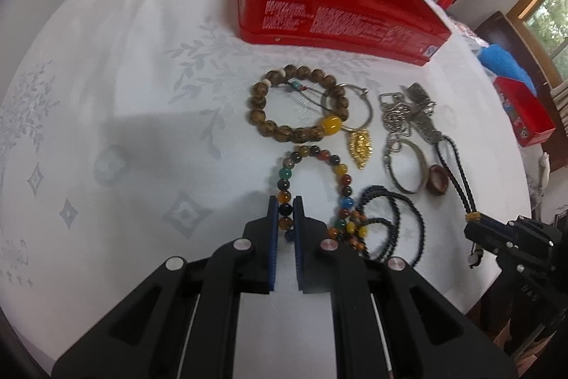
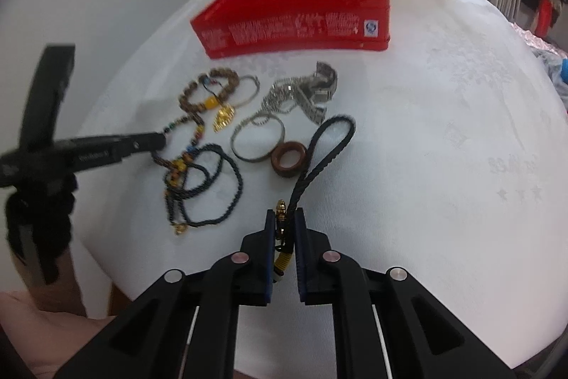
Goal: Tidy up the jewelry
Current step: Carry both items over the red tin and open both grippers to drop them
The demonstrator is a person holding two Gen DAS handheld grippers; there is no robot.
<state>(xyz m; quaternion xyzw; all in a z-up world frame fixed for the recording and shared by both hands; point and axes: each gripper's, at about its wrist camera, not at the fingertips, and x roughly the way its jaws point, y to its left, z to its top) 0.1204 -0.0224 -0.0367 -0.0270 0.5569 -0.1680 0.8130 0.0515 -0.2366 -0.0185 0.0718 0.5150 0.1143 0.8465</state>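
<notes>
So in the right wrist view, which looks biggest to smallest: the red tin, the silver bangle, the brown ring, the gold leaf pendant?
1. red tin, by far.
2. silver bangle.
3. brown ring and gold leaf pendant look about alike; the pendant lies a bit farther from the camera, so I won't rank them.

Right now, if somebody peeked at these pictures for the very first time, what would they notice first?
Probably the big open red tin box at the far side of the white tablecloth, then the jumble of jewelry in front of it. The left gripper pinches a string of many-coloured round beads. The right gripper pinches the gold-tipped end of a black braided cord.
</notes>
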